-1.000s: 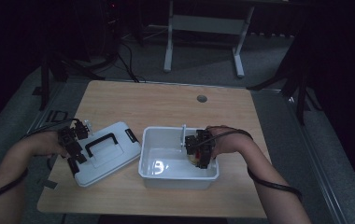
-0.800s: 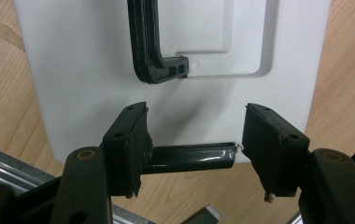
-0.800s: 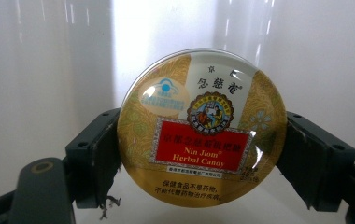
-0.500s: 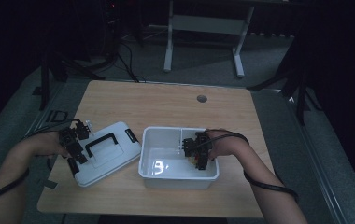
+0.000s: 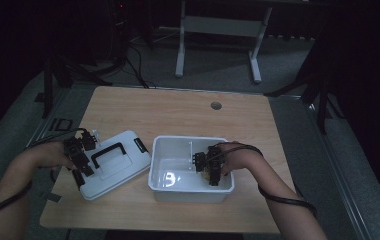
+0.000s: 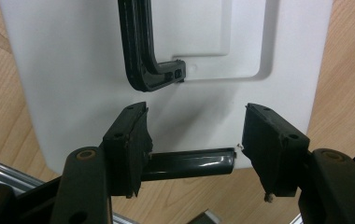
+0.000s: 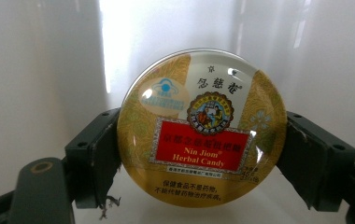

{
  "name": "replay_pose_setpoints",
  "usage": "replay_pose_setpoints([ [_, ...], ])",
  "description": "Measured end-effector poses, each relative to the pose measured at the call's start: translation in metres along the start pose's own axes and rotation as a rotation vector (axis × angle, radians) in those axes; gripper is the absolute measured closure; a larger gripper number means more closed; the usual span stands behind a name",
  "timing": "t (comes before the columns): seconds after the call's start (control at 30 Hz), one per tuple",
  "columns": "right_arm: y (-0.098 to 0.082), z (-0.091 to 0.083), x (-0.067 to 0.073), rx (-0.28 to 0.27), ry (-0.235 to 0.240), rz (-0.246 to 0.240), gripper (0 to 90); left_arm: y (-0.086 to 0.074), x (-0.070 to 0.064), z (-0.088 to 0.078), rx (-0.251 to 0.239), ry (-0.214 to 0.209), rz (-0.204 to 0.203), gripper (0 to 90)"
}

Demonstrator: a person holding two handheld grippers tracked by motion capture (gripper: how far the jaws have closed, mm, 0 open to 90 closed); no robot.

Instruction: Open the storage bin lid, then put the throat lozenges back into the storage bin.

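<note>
Lower right of the high view, the right tool [image 5: 212, 171] sits inside the white bin [image 5: 164, 160], clamped on a candy tin [image 7: 202, 128]. Left tool [image 6: 192, 140] gapes above the lid [image 5: 128, 150]. Likely next: release or lift the tin.

A light wooden counter [image 5: 178, 112] carries two things. A white lid [image 5: 123, 165] with a black handle lies flat at its left. Just beside it on the right stands an open white bin [image 5: 178, 192].
</note>
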State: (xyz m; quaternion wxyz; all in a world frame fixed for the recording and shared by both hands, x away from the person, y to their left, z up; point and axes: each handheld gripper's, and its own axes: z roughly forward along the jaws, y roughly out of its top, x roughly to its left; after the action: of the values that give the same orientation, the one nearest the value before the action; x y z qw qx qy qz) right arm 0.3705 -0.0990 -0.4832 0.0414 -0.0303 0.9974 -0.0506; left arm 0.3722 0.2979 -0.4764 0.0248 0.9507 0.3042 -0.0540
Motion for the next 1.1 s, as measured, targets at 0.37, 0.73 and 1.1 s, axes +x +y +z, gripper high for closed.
replay_pose_setpoints([
  [0.37,0.002,0.001,0.000,0.019,0.031,0.010,17.9,0.000,0.000,0.000,0.002,-0.003,0.001,40.4],
  [0.73,-0.001,-0.018,-0.001,-0.038,0.013,0.019,17.0,0.001,-0.001,-0.002,0.002,0.008,0.006,40.4],
  [1.1,-0.013,-0.050,0.002,-0.126,0.006,0.016,12.1,0.003,0.000,-0.008,-0.004,0.015,-0.001,40.3],
])
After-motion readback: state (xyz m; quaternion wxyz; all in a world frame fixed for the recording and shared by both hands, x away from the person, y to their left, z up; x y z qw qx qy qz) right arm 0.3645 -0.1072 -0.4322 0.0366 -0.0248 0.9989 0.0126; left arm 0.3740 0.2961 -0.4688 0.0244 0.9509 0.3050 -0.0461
